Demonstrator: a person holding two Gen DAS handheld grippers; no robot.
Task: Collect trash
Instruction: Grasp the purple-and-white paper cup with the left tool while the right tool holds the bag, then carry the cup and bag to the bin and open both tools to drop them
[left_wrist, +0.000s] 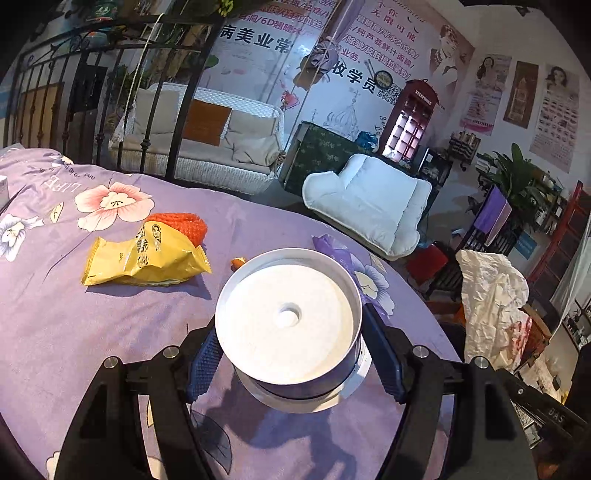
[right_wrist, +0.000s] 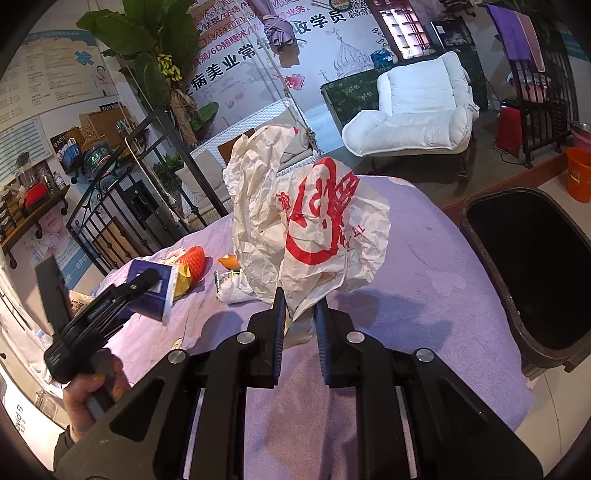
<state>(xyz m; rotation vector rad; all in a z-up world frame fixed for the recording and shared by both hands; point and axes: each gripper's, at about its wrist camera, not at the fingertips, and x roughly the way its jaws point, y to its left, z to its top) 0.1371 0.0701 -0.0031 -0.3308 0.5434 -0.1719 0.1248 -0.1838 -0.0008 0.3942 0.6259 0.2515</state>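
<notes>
The round white cup hides its own lower wall and where the blue pads meet it. A small orange scrap peeks from behind its far rim, too little showing to name. A white object is cut off at the left edge. The crumpled white bag covers the bed beyond it, and the black bin runs past the right edge.
</notes>
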